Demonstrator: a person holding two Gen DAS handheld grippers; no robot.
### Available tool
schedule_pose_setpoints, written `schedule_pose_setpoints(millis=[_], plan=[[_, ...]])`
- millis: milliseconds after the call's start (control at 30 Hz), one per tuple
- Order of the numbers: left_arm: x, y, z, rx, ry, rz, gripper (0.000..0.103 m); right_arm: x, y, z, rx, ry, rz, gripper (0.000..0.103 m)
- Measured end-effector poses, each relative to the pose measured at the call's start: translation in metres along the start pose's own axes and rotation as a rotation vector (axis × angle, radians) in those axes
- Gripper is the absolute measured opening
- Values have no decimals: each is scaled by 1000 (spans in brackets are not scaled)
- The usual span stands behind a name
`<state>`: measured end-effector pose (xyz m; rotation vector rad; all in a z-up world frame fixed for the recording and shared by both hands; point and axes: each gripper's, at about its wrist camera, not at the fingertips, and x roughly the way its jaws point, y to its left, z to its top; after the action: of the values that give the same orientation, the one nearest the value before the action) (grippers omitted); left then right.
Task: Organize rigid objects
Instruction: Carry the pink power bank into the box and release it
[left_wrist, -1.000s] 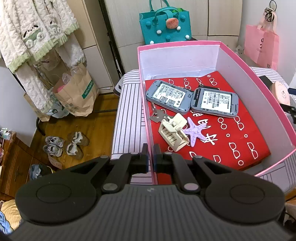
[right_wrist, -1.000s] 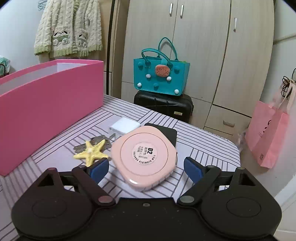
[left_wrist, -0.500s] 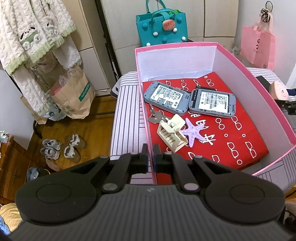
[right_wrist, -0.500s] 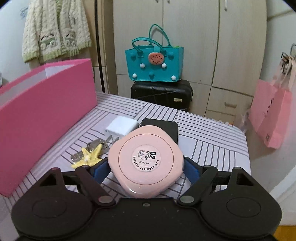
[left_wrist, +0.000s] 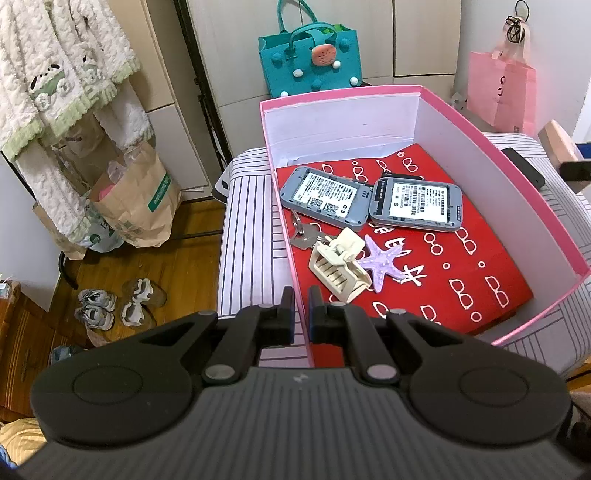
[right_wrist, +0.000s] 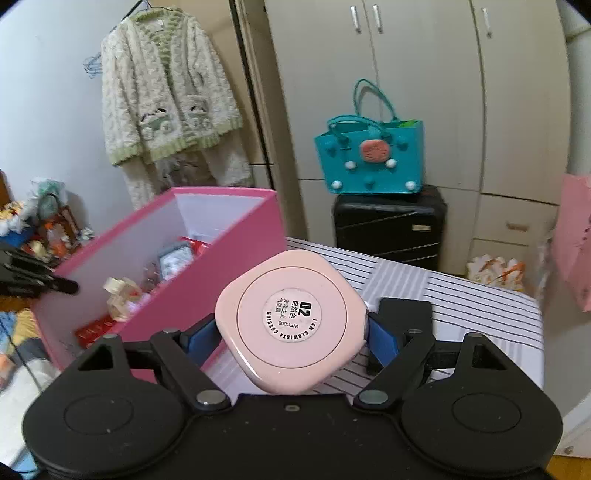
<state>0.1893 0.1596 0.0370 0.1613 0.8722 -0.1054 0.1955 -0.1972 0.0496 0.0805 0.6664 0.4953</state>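
A: Where is the pink compact now?

B: Clamped between the blue pads of the right gripper, lifted clear of the striped table and tilted, label side up.

A: And the pink box?

B: It lies to the compact's left and a little ahead. The near wall stands between them, so I judge the compact has to travel leftward over that rim before it can go down.

A: What is the left gripper doing?

B: Its jaws are pinched on the box's left wall near the front corner, steadying it, I think.

A: Is there room inside?

B: The two grey devices, keys, cream hair clip and purple starfish crowd the left half; the red lining toward the right looks bare. The right-wrist view of the interior is blurred, so I cannot confirm from there.
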Motion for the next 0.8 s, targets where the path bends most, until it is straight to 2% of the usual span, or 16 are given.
schedule_pose_setpoints(millis=[167, 367, 500, 633, 800], plan=[[0, 2, 0, 1, -2, -15, 7, -4, 19, 22, -34, 2, 81, 86], [0, 4, 0, 5, -3, -29, 7, 4, 65, 55, -152, 49, 245, 87], [0, 4, 1, 15, -1, -35, 7, 32, 98, 68, -234, 169, 340, 87], [0, 3, 1, 36, 3, -35, 8, 70, 124, 70, -296, 311, 360, 87], [1, 4, 0, 38, -6, -50, 8, 114, 138, 67, -300, 493, 383, 87]])
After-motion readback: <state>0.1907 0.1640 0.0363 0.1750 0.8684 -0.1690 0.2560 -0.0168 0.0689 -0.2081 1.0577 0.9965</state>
